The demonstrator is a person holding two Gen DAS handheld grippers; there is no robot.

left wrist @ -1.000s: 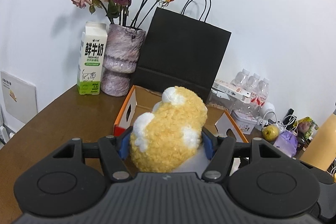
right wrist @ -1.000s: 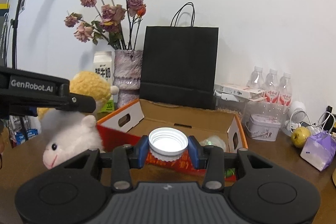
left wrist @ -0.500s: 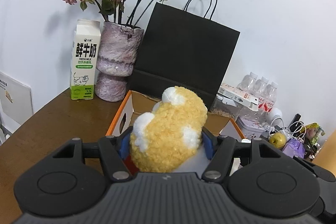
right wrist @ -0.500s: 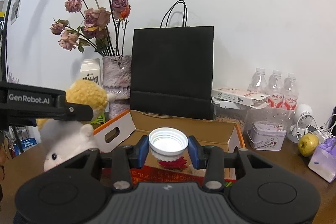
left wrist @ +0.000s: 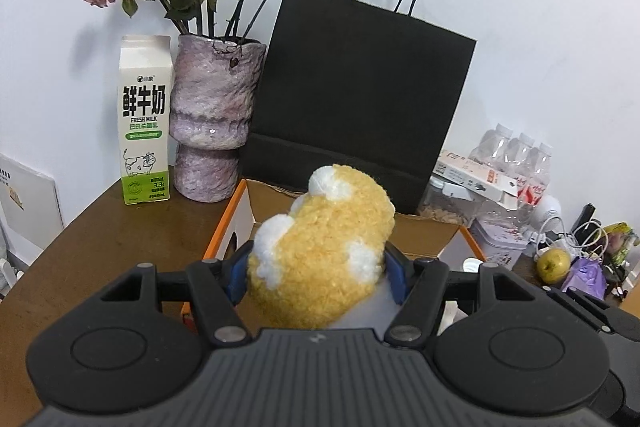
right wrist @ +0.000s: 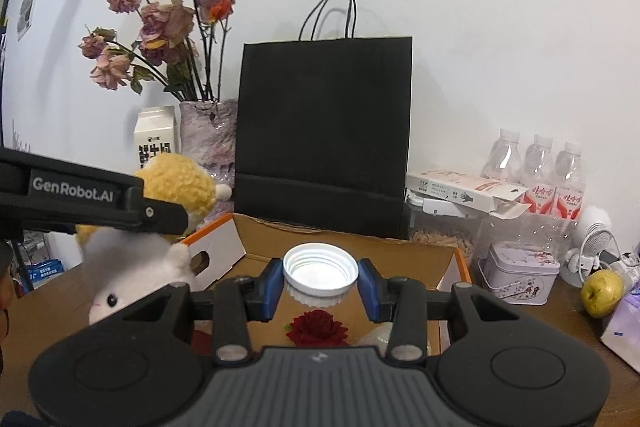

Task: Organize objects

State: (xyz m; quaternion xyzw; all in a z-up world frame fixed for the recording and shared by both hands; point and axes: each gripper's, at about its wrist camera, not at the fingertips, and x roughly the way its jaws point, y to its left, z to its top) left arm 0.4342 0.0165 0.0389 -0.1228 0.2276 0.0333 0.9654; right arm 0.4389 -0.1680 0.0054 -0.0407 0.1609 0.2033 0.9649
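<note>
My left gripper is shut on a yellow and white plush toy, held above the near left part of an open orange cardboard box. The toy and the left gripper's arm also show at the left of the right wrist view. My right gripper is shut on a white ridged cap, open side up, above the box. A red flower lies inside the box below the cap.
A black paper bag stands behind the box. A milk carton and a vase of dried roses stand at the back left. Water bottles, a tin, a green apple and cables are at the right.
Both grippers have moved forward over the box, the right one also higher, so the box interior and the red flower show. Both grips are unchanged.
</note>
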